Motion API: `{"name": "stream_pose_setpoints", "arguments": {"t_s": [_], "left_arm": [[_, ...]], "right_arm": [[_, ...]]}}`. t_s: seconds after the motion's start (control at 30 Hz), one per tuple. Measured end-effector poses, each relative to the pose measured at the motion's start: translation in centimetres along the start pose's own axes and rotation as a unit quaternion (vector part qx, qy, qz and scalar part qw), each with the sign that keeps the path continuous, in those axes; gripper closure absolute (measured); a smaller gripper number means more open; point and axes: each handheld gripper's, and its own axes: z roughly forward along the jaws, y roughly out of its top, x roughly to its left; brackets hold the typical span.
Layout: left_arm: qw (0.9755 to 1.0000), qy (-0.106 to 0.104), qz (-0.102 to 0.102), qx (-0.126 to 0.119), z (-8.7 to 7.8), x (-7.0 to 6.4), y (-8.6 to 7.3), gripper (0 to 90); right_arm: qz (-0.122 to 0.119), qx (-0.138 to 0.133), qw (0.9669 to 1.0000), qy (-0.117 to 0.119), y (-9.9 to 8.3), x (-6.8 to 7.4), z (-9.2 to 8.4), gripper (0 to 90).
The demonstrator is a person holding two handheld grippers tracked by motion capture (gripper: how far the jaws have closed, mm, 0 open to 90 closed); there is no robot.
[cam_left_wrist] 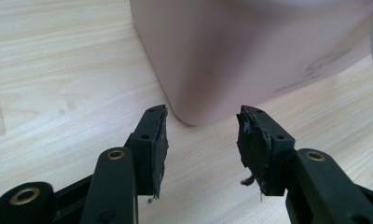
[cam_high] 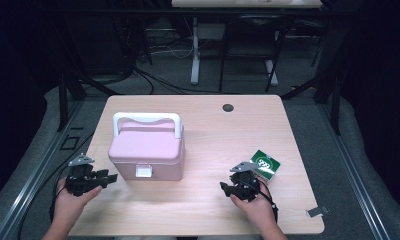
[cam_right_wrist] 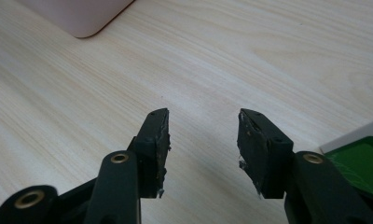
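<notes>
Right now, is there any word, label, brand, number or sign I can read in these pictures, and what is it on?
Nothing can be quoted.
Green and white box: a white round mark on its top, too small and blurred to read.
Pink case: faint dark marks on its side in the left gripper view, blurred, unreadable.
Table: no writing.

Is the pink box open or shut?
Shut. In the high view the pink box has its lid flat on the body, the white latch lies against the front, and the handle is folded back.
</notes>
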Motion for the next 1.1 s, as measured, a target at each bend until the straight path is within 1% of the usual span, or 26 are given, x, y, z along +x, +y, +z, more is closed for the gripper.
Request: {"name": "stream_pose_setpoints", "arguments": {"t_s": [0.03,0.07,0.13,0.17,0.2,0.27,0.33,0.37,0.4,0.47,0.57,0.6,0.63,0.67,0.7,0.73,0.77,0.8,0.83,0.87,0.9,0.93,0.97,1.03,1.07,1.1], "left_arm": [[1.0000,0.000,0.000,0.000,0.0,0.0,0.0,53.7],[1.0000,0.009,-0.002,0.002,-0.1,0.0,0.2,53.7],[0.9998,0.018,0.000,0.002,-0.2,0.2,0.6,55.7],[0.9998,0.019,0.001,0.001,-0.3,0.4,0.8,57.1],[0.9999,0.013,-0.006,0.000,-0.4,0.7,1.4,59.3],[0.9999,0.013,-0.005,0.001,-0.3,0.8,1.8,59.3],[0.9996,0.023,-0.012,0.013,-0.1,1.2,2.7,60.8],[0.9996,0.023,-0.012,0.013,-0.1,1.2,2.7,61.0],[0.9994,0.021,-0.026,0.008,0.1,1.7,3.1,61.0],[0.9993,0.017,-0.032,0.004,0.1,1.9,3.2,60.7],[0.9992,0.007,-0.040,-0.002,0.3,2.3,3.6,61.4],[0.9991,0.002,-0.041,-0.006,0.5,2.5,3.7,62.8],[0.9991,0.002,-0.041,-0.006,0.5,2.5,3.7,63.4],[0.9991,0.004,-0.040,-0.017,0.7,2.5,3.7,64.0],[0.9991,0.004,-0.040,-0.017,0.7,2.5,3.7,66.5],[0.9990,0.005,-0.038,-0.021,0.8,2.4,3.7,66.5],[0.9992,0.005,-0.031,-0.024,0.9,2.2,3.6,67.7],[0.9992,0.001,-0.032,-0.024,0.9,2.1,3.5,67.6],[0.9992,0.001,-0.032,-0.024,0.9,2.1,3.5,67.5],[0.9991,-0.005,-0.033,-0.026,0.9,1.9,3.5,67.5],[0.9990,-0.011,-0.034,-0.027,1.0,1.8,3.4,67.5],[0.9989,-0.018,-0.034,-0.028,1.1,1.6,3.4,67.3],[0.9988,-0.025,-0.032,-0.028,1.2,1.2,3.4,66.9],[0.9988,-0.026,-0.030,-0.029,1.3,1.0,3.5,66.7],[0.9989,-0.027,-0.026,-0.028,1.5,0.4,3.6,66.6],[0.9989,-0.027,-0.026,-0.028,1.5,0.4,3.6,66.6]], "right_arm": [[0.000,0.000,1.0000,0.000,0.0,0.0,0.0,55.3],[-0.001,0.001,1.0000,0.003,0.2,0.0,0.1,56.4],[-0.002,0.004,1.0000,0.002,0.8,0.0,0.2,59.0],[-0.001,0.004,1.0000,0.000,1.1,-0.1,0.3,60.5],[-0.002,0.004,1.0000,0.000,1.7,0.0,0.4,62.3],[-0.001,0.010,0.9999,-0.007,2.0,0.0,0.5,63.1],[0.001,0.006,1.0000,0.000,2.8,-0.1,0.9,64.3],[0.001,0.006,1.0000,0.000,2.8,-0.1,0.9,64.3],[0.007,0.004,1.0000,-0.003,3.3,0.0,1.3,64.5],[0.009,0.005,0.9999,-0.001,3.6,0.0,1.5,64.9],[0.012,0.003,0.9999,0.012,4.3,0.2,2.2,65.7],[0.012,0.001,0.9999,0.009,4.8,0.3,2.5,66.3],[0.012,0.001,0.9999,0.009,4.8,0.3,2.5,66.3],[0.015,-0.002,0.9999,0.007,5.1,0.5,2.8,66.9],[0.015,-0.002,0.9999,0.007,5.1,0.5,2.8,66.9],[0.012,-0.002,0.9999,0.001,5.2,0.5,2.9,67.2],[0.014,-0.008,0.9997,0.020,5.5,0.6,3.2,68.6],[0.013,-0.007,0.9998,-0.009,5.6,0.8,3.3,69.5],[0.013,-0.007,0.9998,-0.009,5.6,0.8,3.3,69.5],[0.014,-0.012,0.9997,0.016,5.8,0.7,3.5,71.9],[0.014,-0.012,0.9997,0.016,5.8,0.7,3.5,71.9],[0.014,-0.013,0.9998,0.011,5.9,0.9,3.7,75.3],[0.012,-0.014,0.9998,0.006,5.9,0.9,3.7,76.1],[0.010,-0.016,0.9998,0.004,6.0,0.9,3.8,76.8],[0.018,-0.024,0.9995,0.006,6.0,0.8,3.8,77.5],[0.019,-0.023,0.9995,0.012,6.0,0.8,3.8,77.5]]}}
